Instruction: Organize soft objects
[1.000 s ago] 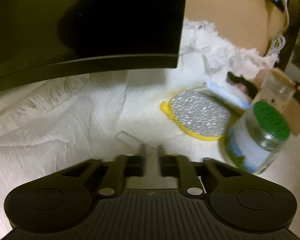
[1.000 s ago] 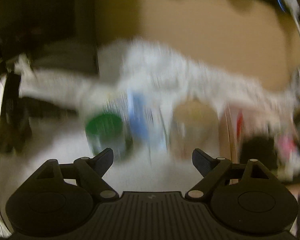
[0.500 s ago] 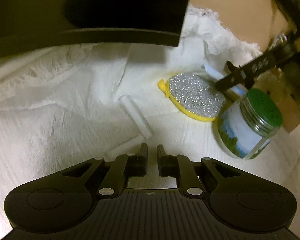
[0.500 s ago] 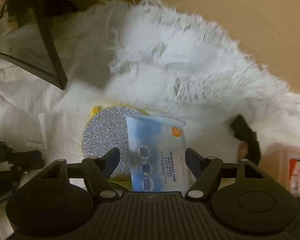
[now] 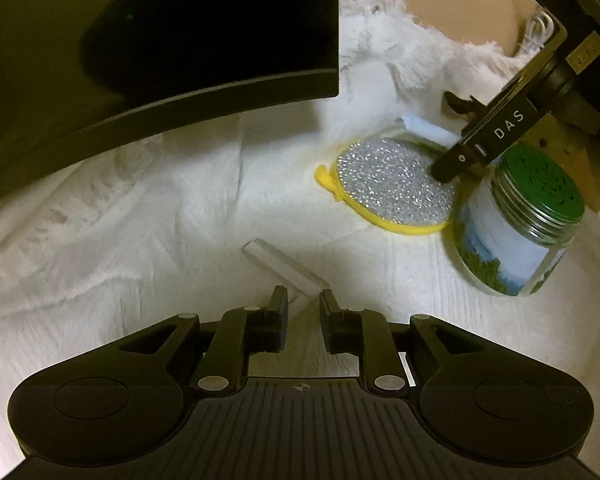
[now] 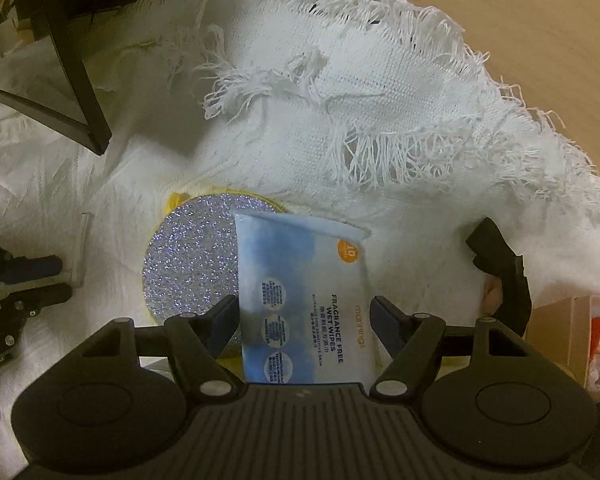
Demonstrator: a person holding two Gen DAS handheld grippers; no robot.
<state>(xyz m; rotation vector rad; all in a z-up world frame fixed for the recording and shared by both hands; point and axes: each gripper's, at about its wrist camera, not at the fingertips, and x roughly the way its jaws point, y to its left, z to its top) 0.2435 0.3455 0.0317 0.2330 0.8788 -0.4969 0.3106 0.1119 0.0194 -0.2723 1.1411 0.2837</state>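
Between right gripper (image 6: pixel 304 316) fingers: flat blue-white plastic wet-wipes pack (image 6: pixel 300 300), long axis along pointing direction, overlapping round glittery yellow-rimmed sponge (image 6: pixel 192 256) on white fringed cloth (image 6: pixel 380 112). Jaws just closing, pads not clearly pressing. Left gripper (image 5: pixel 303 304) farther, slightly parted, just opening, empty.

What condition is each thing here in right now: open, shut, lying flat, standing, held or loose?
Left gripper: jaws slightly apart, just been opening, holding nothing.
Right gripper: jaws just been closing around the wipes pack; grip not clear.
Wet wipes pack: sealed, overlapping the scrubber.
Glitter scrubber: lying flat on the cloth.
Jar: green lid on, standing.
Clear strip: loose on the cloth.
White cloth: rumpled, fringed edge frayed.
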